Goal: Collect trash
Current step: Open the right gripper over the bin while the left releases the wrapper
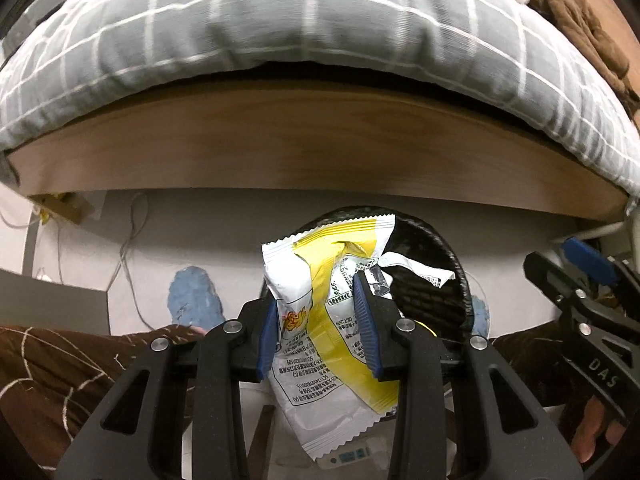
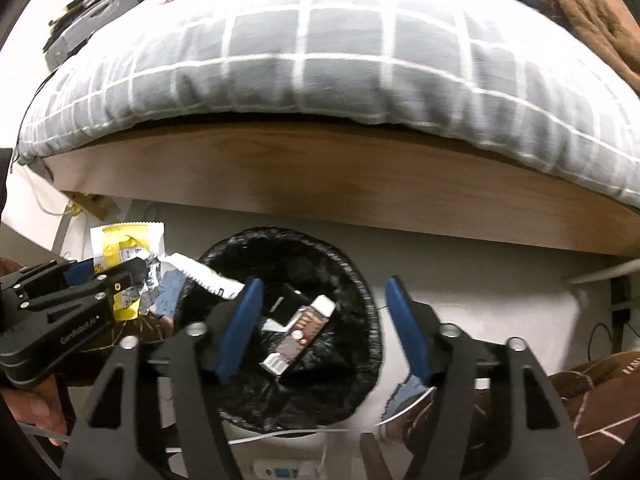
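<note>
My left gripper [image 1: 318,332] is shut on a white and yellow snack wrapper [image 1: 320,280] and holds it in the air at the near left rim of a black-lined trash bin [image 1: 436,276]. The wrapper also shows in the right wrist view [image 2: 128,248], held by the left gripper [image 2: 116,284] left of the bin [image 2: 360,280]. My right gripper [image 2: 320,328] is open and empty, hovering over the bin's mouth. A brown wrapper [image 2: 300,332] and other packets lie inside the bin.
A bed with a grey checked duvet [image 1: 320,28] and wooden side board [image 1: 320,148] stands just behind the bin. White cables [image 1: 128,240] run over the floor at left. The person's brown patterned trousers [image 1: 60,364] and blue slippers [image 1: 194,296] are near.
</note>
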Action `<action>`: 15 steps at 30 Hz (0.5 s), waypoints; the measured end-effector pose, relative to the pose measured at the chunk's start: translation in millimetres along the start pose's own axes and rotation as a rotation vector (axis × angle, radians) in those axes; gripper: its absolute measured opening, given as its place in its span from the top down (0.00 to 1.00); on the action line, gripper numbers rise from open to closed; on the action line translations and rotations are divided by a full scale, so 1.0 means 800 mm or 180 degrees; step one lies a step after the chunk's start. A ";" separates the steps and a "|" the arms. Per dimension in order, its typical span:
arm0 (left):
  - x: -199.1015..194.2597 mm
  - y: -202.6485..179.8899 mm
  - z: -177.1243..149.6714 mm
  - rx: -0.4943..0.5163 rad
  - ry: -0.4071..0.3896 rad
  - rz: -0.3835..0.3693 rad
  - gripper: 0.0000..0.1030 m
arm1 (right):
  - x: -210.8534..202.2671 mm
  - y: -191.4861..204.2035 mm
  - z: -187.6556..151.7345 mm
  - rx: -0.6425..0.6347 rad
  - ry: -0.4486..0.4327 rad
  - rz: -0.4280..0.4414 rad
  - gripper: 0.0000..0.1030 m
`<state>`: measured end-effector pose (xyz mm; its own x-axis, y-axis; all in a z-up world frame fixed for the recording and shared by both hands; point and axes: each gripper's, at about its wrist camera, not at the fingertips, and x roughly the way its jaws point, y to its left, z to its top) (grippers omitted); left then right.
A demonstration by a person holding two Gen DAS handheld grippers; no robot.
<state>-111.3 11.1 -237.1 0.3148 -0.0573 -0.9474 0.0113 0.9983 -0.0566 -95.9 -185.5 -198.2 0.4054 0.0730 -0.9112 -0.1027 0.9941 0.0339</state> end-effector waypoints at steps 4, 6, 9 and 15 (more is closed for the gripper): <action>-0.003 -0.021 0.005 0.0062 0.0001 -0.0098 0.67 | -0.019 -0.025 -0.003 0.0138 -0.0134 -0.0107 0.20; -0.005 -0.035 0.006 0.0137 -0.0014 -0.0125 0.67 | -0.028 -0.038 -0.004 0.0201 -0.0202 -0.0142 0.16; -0.005 -0.054 0.006 0.0235 -0.0011 -0.0174 0.67 | -0.042 -0.057 -0.006 0.0276 -0.0286 -0.0212 0.12; -0.005 -0.088 0.001 0.0376 -0.0006 -0.0235 0.67 | -0.059 -0.083 -0.012 0.0391 -0.0363 -0.0304 0.12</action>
<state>-112.2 -59.1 -229.2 0.3107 -0.1307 -0.9415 0.1461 0.9853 -0.0885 -116.8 -255.4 -161.1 0.5092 -0.0206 -0.8604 0.0501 0.9987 0.0057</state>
